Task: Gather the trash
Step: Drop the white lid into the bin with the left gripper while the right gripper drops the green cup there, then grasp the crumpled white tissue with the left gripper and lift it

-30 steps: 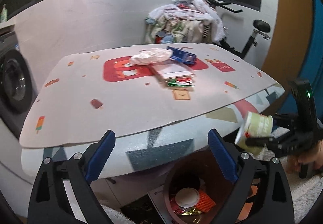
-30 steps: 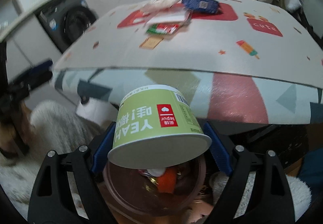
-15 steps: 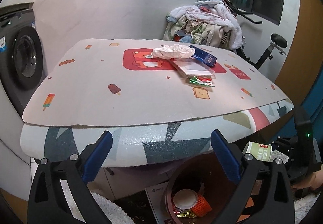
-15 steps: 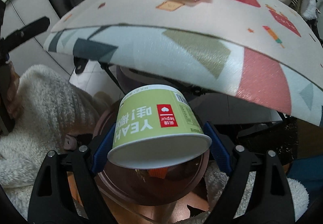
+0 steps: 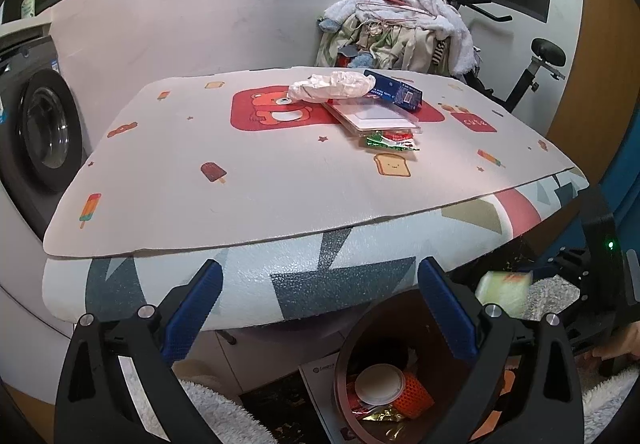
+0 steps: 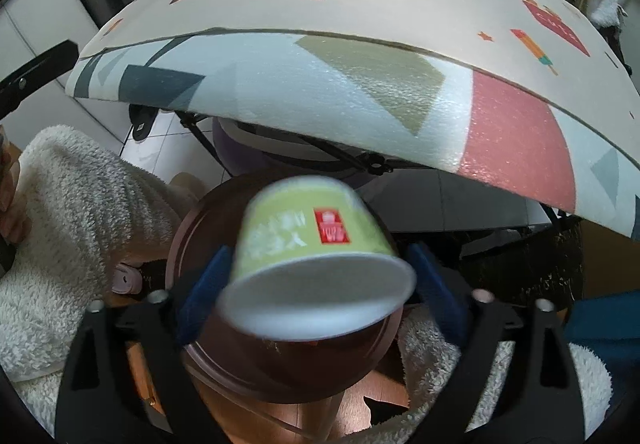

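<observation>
Right gripper seen at lower centre of right wrist view, jaws just opened wide; green paper cup blurred between blue pads, no longer pressed by them, placed directly above brown trash bin. Left gripper shown empty, jaws wide, at bottom of left wrist view. Wrappers, blue box and crumpled white bag left on table, upper centre.

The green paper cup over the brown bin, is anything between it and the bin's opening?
Nothing visible is. The green paper cup hangs blurred between the right gripper's just-opened jaws, directly above the round brown trash bin. The foam-covered table edge sits behind and above it, clear of the drop.
</observation>
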`<state>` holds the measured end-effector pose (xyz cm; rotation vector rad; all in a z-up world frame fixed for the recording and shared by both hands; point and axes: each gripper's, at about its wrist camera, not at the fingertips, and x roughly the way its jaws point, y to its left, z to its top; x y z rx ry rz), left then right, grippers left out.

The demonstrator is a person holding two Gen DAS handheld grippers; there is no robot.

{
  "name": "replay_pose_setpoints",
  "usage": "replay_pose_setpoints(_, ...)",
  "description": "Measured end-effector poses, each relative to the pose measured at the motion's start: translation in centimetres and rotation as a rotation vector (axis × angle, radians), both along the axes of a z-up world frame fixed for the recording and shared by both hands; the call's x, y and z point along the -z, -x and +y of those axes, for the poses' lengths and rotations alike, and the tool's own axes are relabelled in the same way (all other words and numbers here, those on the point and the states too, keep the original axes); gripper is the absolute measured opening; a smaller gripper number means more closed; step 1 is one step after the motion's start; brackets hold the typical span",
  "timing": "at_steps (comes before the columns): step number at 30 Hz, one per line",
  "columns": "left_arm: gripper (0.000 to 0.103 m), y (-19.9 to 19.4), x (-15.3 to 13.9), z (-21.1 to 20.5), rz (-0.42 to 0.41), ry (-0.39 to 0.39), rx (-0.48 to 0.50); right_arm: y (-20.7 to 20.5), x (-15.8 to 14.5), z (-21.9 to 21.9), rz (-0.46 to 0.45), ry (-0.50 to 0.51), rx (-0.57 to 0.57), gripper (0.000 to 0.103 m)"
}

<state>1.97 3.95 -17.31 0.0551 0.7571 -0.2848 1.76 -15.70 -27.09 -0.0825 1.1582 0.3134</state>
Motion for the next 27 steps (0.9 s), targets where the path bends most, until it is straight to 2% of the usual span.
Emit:
replay_pose_setpoints(10, 0.096, -0.2, 0.2, -0.1, 0.018, -0.003, 0.003, -0.6, -1.9, -2.2, -0.068, -0.054, 0.087, 0.097)
replay_pose_setpoints(22, 0.096, -2.4, 0.1, 1.0, 0.080, 0.080, -0.018, -3.5, -5.9, -6.0, -0.191, -0.065, 0.175, 0.097)
replay_pose_setpoints(27, 0.096, -4.4, -0.5, 1.2, 0.097, 0.120, -0.019, -4.9, -6.8, -7.2, -0.211, -0.074, 0.203, 0.097)
